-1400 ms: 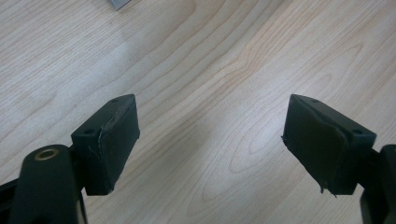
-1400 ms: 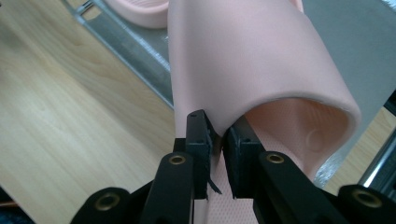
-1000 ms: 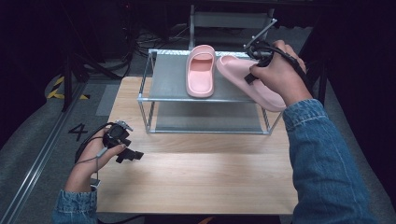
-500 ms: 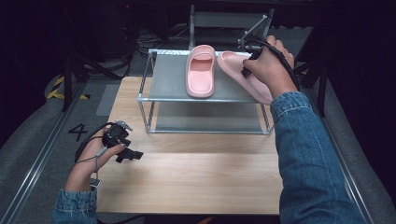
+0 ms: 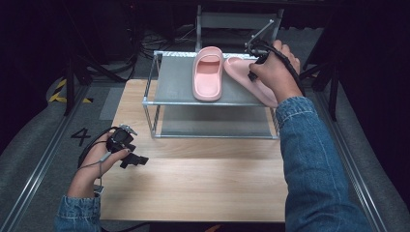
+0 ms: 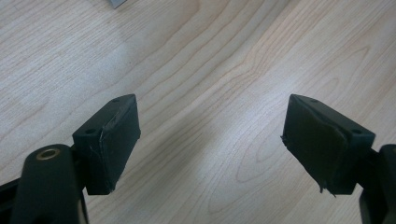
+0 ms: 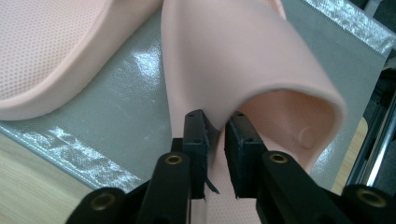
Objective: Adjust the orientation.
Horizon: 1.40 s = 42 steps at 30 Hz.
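My right gripper (image 7: 215,122) has its jaws around the side edge of the right slipper (image 7: 243,60), close to the strap; the jaws have just been opening a little, the gap between them is narrow, and the slipper's edge is between the pads, though I cannot tell whether they press it. In the high view my right hand (image 5: 271,72) sits over that slipper (image 5: 244,75) at the right end of the rack's (image 5: 176,82) grey top shelf, and the slipper lies at a slant, its heel towards the near right corner. Just to its left is the other slipper (image 5: 208,73), flat with its sole down and its strap at the far end; the two toes are close together, and I cannot tell if they touch. The rack stands on the far part of the wooden table (image 5: 203,183). My left gripper (image 6: 210,140) is spread wide with nothing between its jaws, pointing at bare wood. From above, my left hand (image 5: 96,162) holds it low at the table's near left edge, well apart from the rack and both slippers.
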{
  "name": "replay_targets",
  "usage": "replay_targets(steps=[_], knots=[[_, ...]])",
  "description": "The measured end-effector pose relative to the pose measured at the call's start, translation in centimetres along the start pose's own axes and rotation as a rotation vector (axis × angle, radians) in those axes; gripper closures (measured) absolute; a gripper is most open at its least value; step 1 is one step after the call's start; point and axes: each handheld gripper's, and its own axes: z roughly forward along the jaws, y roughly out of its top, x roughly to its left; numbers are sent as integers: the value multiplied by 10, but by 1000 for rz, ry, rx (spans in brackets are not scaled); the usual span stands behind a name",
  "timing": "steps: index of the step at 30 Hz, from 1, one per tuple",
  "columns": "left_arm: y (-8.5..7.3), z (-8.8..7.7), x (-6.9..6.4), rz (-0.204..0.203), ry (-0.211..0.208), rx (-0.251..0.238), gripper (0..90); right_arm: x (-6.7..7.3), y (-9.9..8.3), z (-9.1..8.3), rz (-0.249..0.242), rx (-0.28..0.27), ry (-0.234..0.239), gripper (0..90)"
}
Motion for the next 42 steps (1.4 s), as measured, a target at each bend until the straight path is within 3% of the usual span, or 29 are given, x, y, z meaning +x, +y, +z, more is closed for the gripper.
replay_targets(steps=[9, 19, 27, 33, 37, 42], knots=[[3, 1, 1, 5, -8, 4, 196, 2, -10, -12, -9, -76, 2, 619], [10, -1, -3, 25, 2, 4, 193, -12, -38, -34, 35, -146, 32, 576], [13, 0, -6, 37, 6, 15, 192, -39, -66, -37, 98, -114, 8, 623], [13, 1, -5, 41, 14, 20, 192, -59, -88, -30, 142, -52, -22, 743], [13, 1, -5, 40, 8, 21, 192, -68, -102, -21, 164, 1, -29, 822], [12, 2, -5, 34, 7, 27, 192, -71, -111, -15, 177, 30, -20, 859]])
